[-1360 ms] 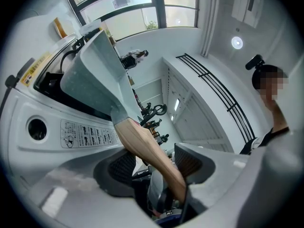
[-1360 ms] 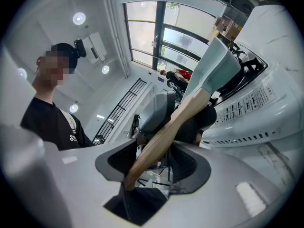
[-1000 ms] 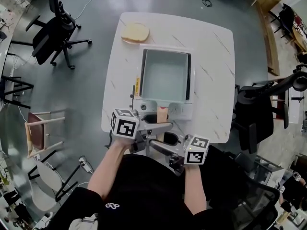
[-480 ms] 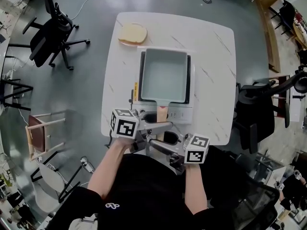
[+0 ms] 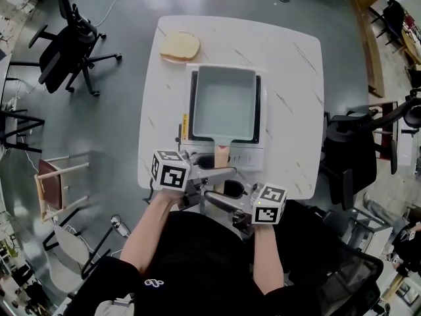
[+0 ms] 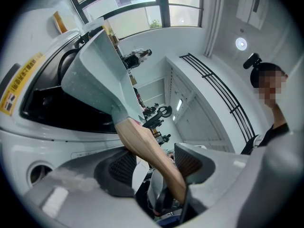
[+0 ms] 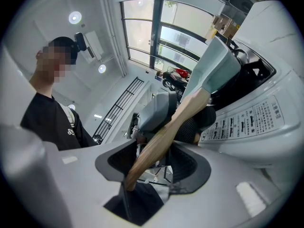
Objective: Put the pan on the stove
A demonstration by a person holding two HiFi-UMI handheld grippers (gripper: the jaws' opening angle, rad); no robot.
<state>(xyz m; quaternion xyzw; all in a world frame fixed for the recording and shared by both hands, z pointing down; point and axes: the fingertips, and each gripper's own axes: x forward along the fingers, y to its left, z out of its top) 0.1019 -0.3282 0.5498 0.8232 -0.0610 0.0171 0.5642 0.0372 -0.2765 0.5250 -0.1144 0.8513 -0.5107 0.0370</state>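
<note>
A pale grey rectangular pan (image 5: pixel 223 104) sits on the white portable stove (image 5: pixel 247 155) in the middle of the table. Its wooden handle (image 5: pixel 222 155) points toward me, past the stove's front. My left gripper (image 5: pixel 223 176) reaches in from the left and my right gripper (image 5: pixel 217 196) from the right, crossing at the handle. In the left gripper view the handle (image 6: pixel 142 146) runs between the jaws of the left gripper (image 6: pixel 156 163), near one pad, with a gap at the other. In the right gripper view the handle (image 7: pixel 175 127) passes loosely between the right gripper's (image 7: pixel 156 163) open jaws.
A slice of bread (image 5: pixel 179 45) lies at the far left corner of the white table (image 5: pixel 289 78). A black office chair (image 5: pixel 66 45) stands to the far left, another chair (image 5: pixel 348 150) to the right, and a wooden stool (image 5: pixel 59 183) on the floor at left.
Only the head view has drifted slightly. The pan, the stove and both grippers keep the same places.
</note>
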